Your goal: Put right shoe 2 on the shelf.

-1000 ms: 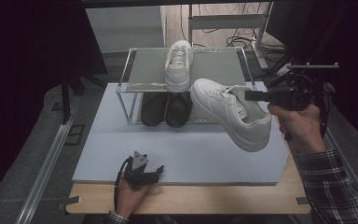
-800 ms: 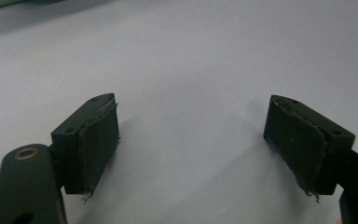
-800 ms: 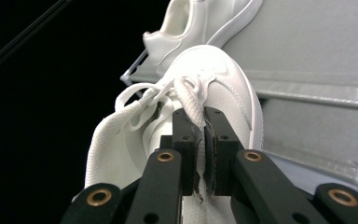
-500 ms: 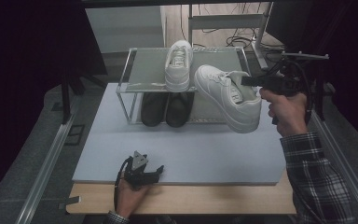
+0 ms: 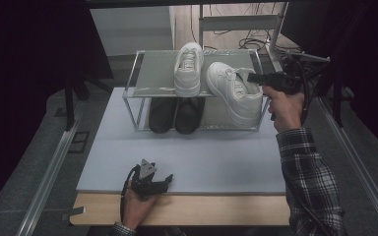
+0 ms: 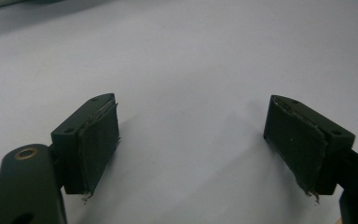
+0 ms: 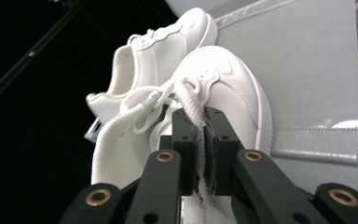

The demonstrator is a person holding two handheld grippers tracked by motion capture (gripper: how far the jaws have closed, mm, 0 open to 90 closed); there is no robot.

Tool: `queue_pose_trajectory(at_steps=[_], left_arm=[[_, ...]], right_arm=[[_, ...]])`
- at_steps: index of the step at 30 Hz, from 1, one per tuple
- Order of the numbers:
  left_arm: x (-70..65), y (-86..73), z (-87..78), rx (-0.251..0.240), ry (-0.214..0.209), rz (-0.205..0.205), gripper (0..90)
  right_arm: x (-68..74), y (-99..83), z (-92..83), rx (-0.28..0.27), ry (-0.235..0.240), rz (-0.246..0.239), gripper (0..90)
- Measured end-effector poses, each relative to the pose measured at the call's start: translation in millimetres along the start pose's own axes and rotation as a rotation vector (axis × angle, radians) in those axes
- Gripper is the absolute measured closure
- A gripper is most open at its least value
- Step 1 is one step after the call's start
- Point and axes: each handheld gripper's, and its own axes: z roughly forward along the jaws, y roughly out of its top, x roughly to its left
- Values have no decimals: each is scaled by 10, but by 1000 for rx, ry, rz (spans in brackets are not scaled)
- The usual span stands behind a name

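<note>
A white sneaker [image 5: 232,93] hangs tilted over the right part of the shoe rack's top shelf [image 5: 157,71], with its toe toward the rack. My right gripper [image 5: 254,77] is shut on its collar and laces; in the right gripper view the jaws pinch the sneaker's [image 7: 223,93] white fabric at my right gripper [image 7: 201,135]. A second white sneaker [image 5: 188,68] stands on the shelf beside it, seen behind as the second sneaker [image 7: 158,46]. My left gripper [image 5: 153,183] rests low at the mat's near edge, open; my left gripper [image 6: 191,140] has nothing between its pads.
A pair of black shoes [image 5: 175,114] stands on the rack's lower level. The rack sits at the back of a pale grey mat [image 5: 216,157] on a wooden table [image 5: 202,211]. Metal rails run along both sides, and cables lie behind the rack.
My right hand has carried the white sneaker back and left, from in front of the rack to over its top shelf. The left gripper has stayed where it was.
</note>
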Motion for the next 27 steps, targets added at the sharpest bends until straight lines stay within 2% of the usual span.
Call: queue_pose_trajectory(at_steps=[5, 9, 13, 18, 22, 27], left_arm=[[-2, 0, 2, -3, 0, -3, 177], [-1, 0, 2, -3, 0, -3, 177], [-2, 0, 2, -3, 1, -3, 177], [-3, 0, 2, -3, 1, -3, 177], [-3, 0, 2, -3, 1, -3, 177], [0, 0, 0, 1, 1, 2, 177]], right_arm=[[-21, 12, 128, -30, -11, 25, 836], [-19, 22, 188, -45, -22, 26, 826], [-9, 20, 202, -45, -14, 9, 790], [-4, 22, 201, -41, 16, -13, 699], [14, 33, 198, -42, 24, -32, 625], [28, 47, 160, -50, 22, -58, 574]])
